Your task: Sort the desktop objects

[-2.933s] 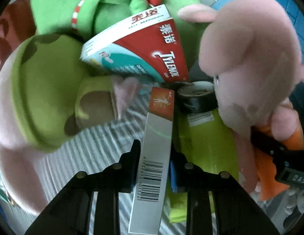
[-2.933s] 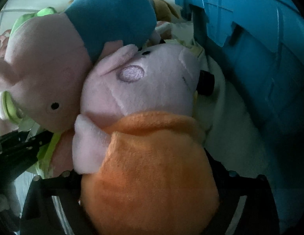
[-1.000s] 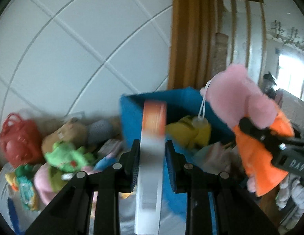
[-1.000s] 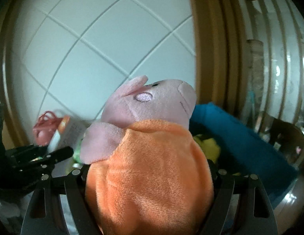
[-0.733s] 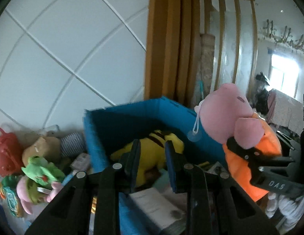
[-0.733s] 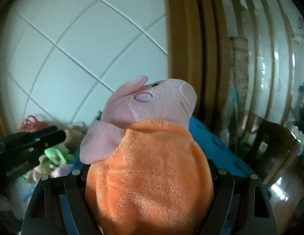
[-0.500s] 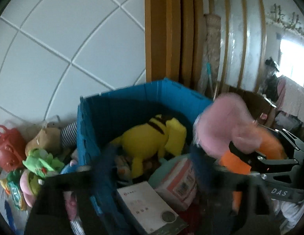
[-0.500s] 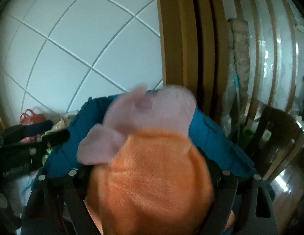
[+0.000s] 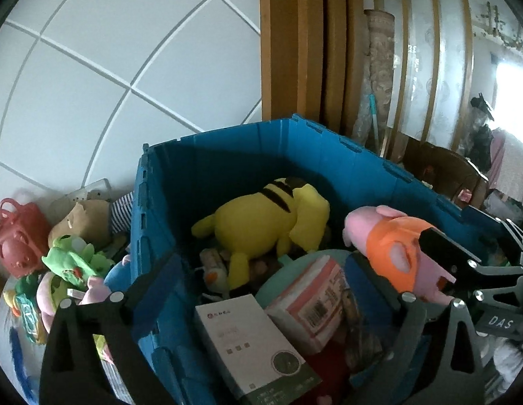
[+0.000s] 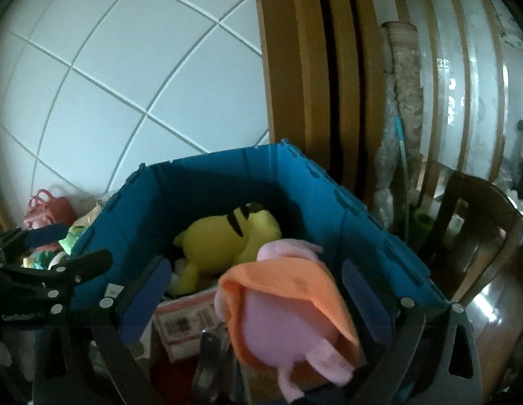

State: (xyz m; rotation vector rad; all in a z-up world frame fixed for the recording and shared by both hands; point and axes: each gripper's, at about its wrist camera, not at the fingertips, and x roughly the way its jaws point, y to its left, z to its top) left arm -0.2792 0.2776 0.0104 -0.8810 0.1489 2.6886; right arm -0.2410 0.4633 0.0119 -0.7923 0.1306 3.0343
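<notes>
The blue crate [image 9: 153,202] fills the middle of both wrist views, its far corner at twelve o'clock against the white tiled wall [image 9: 92,67], and it already holds a yellow plush [image 9: 268,222] lying toward twelve o'clock inside, with a white box [image 9: 241,334] and a pink-banded box [image 9: 312,300] toward six. The pink pig plush in orange [image 10: 281,307] sits between the right gripper [image 10: 254,293] arms, head down toward the crate; the pads look clear of it and the toy is blurred, so it reads as dropping in rather than held. That gripper's jaws have just been opening and stand wide. The left gripper [image 9: 261,280] hangs over the crate's near edge, its jaws likewise just opened wide, with nothing between them. Outside the crate, at nine o'clock in the left view, a heap remains: a red toy basket [image 9: 15,233], a brown plush [image 9: 79,216] and a green plush [image 9: 72,263]. The step in hand looks like the release into the crate. The next move, as I judge it, calls for both grippers to swing toward nine o'clock, back to the heap, and pick out one item each with jaws kept wide for the soft toys.
</notes>
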